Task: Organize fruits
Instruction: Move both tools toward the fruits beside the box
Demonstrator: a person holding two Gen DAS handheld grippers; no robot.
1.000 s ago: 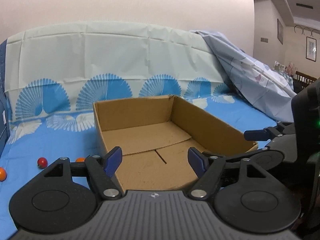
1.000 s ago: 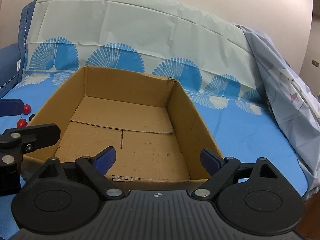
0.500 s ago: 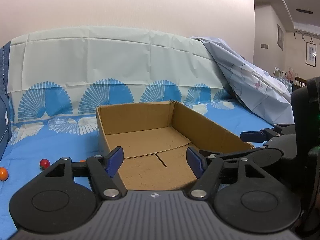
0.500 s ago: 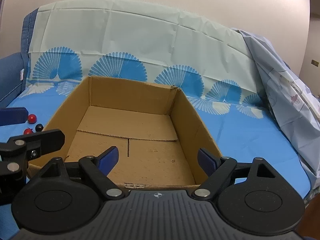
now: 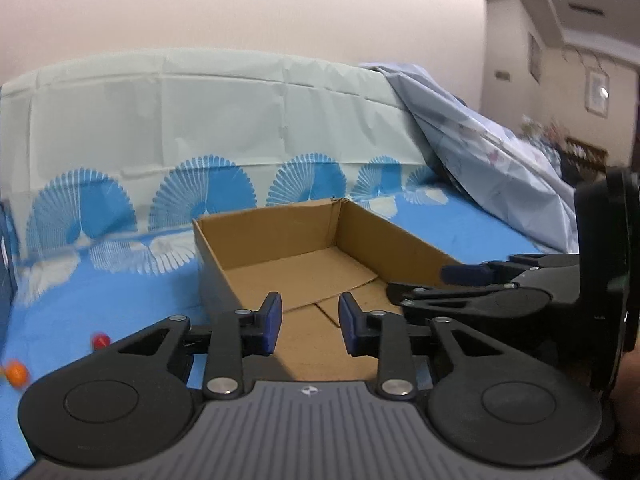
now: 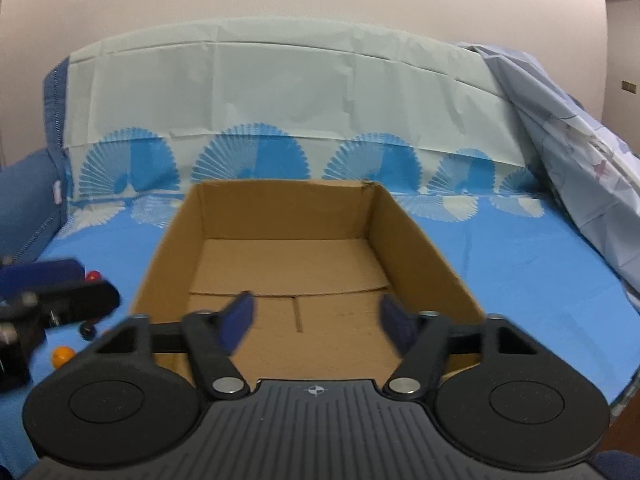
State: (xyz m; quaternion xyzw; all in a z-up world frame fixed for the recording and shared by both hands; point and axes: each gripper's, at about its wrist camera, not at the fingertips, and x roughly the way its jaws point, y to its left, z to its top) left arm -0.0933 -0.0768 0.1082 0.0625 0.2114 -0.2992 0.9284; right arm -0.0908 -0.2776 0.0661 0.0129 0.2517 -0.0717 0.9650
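An empty open cardboard box [image 5: 280, 232] [image 6: 280, 204] sits on the blue cloth. Small fruits lie left of it: a red one [image 5: 100, 340], an orange one [image 5: 16, 372] [image 6: 63, 355], a dark one [image 6: 87, 330] and a red one [image 6: 93, 276]. My left gripper [image 5: 310, 322] is open with a narrow gap and empty, over the box's near left corner. My right gripper [image 6: 316, 322] is open and empty over the box's near edge, and shows side-on in the left wrist view [image 5: 480, 284].
A pale sheet with blue fan prints [image 6: 280, 100] rises behind the box. A crumpled grey-blue sheet [image 5: 480, 168] slopes up at the right. A blue cushion [image 6: 24, 200] stands at the far left. The left gripper shows at the left of the right wrist view [image 6: 52, 300].
Both grippers have pulled back and risen from the box. The left jaws have narrowed a lot, the right jaws a little. The fruits have not moved.
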